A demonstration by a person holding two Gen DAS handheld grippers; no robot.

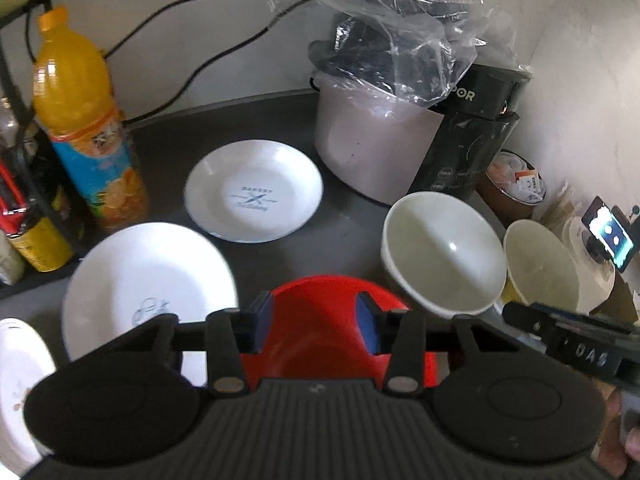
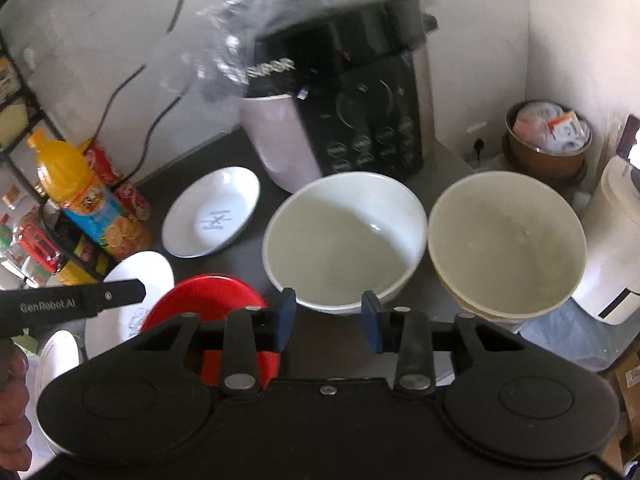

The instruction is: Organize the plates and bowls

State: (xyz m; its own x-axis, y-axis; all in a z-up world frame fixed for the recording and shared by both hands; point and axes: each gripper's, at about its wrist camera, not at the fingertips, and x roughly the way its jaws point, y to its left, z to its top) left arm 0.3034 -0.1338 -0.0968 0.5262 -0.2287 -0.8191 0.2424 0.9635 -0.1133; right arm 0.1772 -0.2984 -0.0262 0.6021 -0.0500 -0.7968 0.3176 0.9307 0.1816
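I am holding the left tongs (image 1: 316, 322) open over the red bowl (image 1: 332, 344), its rim sitting between the two blue pads (image 1: 264, 320) and the bowl lying straight ahead and just below them. The right tongs (image 2: 328, 320) are also gaping, gripping nothing, and they are pointing at the near rim of the white bowl (image 2: 344, 240), which is standing directly in front of them on the dark surface (image 2: 280, 188). The cream bowl (image 2: 506, 244) is sitting just to the right of the white one, the two rims nearly touching.

So the split is plain: red bowl nearer my left, white and cream bowls nearer my right. The plates are lying off to the left: one printed plate (image 1: 254, 190) farther back, another (image 1: 148, 288) just beside the red bowl, and a third (image 1: 20, 384) at the frame edge. I judge nesting the bowls is the step in hand, and I cannot tell whether either pad is touching a rim yet.
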